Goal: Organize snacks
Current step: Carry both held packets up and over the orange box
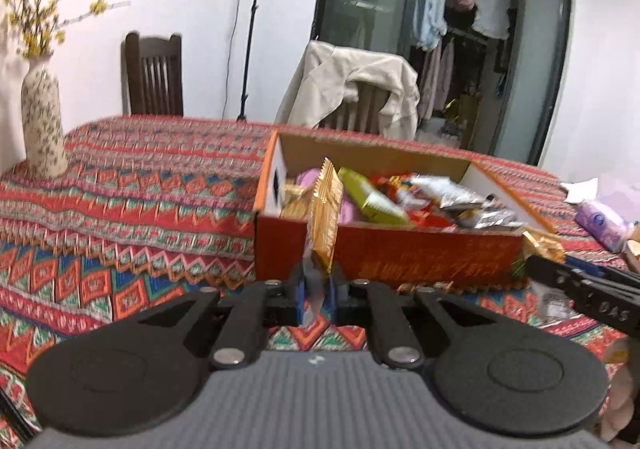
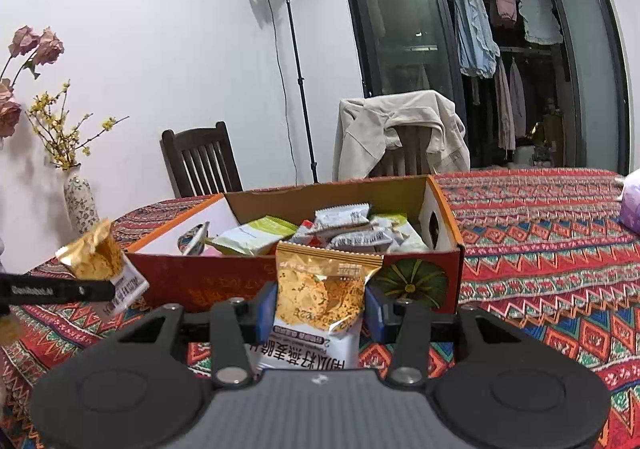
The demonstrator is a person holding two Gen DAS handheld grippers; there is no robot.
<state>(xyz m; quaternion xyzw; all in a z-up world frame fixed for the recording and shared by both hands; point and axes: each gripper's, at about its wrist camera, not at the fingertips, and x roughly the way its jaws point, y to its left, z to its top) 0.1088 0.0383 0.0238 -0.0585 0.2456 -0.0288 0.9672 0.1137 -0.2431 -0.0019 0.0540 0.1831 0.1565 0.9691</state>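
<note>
Left hand-held gripper (image 1: 318,289): clenched tight on the bottom edge of a gold snack packet (image 1: 326,215), gripping it edge-on so it is standing upright between the pads, right in front of the near wall of the snack box (image 1: 420,253); packet not yet over the rim.

Right hand-held gripper (image 2: 320,309): grasping a second gold packet (image 2: 320,289) across its width, face toward the camera, print upside down; hovering just short of the same box (image 2: 452,261).

Step in hand, by judgement: carrying two loose packets to the box, both at the point of delivery. Next move calling for lifting each packet clear of the near wall, reaching over the pile of wrapped snacks (image 2: 344,229) already inside, then letting go; going one side at a time likely wise, since both are crowding the same wall.

Box sitting on the patterned counter (image 1: 140,189); flowered vase (image 1: 42,121) standing well apart at the left end.

Differing between views: left wrist showing its packet only as a thin edge, and the other hand-held gripper poking in at the right margin with a gold scrap at its tip; right wrist showing that left-held packet from the side (image 2: 96,253), crumpled and tilted, plus the pumpkin picture (image 2: 412,279) on the box front, missing from the left view; purple pack (image 1: 600,225) at the counter's right, clearer in the left view.
</note>
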